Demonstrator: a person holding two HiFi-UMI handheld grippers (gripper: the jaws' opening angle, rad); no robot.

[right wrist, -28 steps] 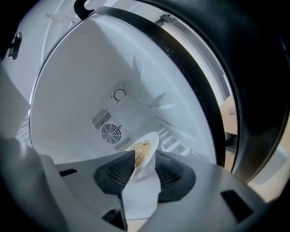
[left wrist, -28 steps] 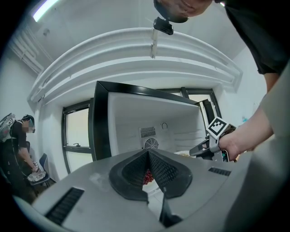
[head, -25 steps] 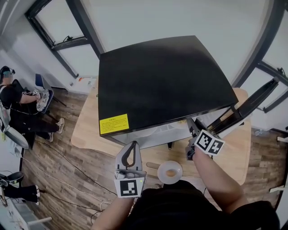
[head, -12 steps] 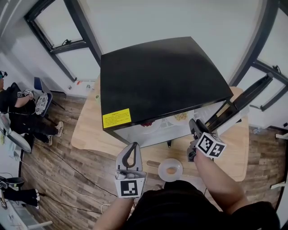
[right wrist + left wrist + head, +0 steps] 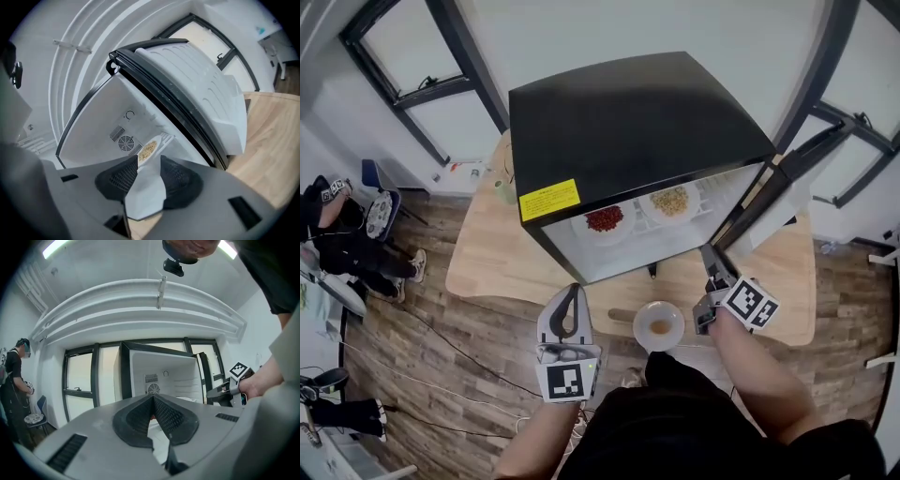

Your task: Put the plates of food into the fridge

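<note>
Two plates of food [image 5: 604, 219] sit in the open fridge [image 5: 628, 122], so we next need the right gripper [image 5: 710, 255], whose empty jaws have just been opening wide, to take the third plate [image 5: 659, 325] off the wooden table [image 5: 497, 272], our left gripper [image 5: 570, 292] pressed together on nothing.

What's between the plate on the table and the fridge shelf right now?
Nothing visible. The fridge door stands open at the right, and the plate sits on the table just before the opening. The red-food plate and yellow-food plate fill much of the shelf.
</note>
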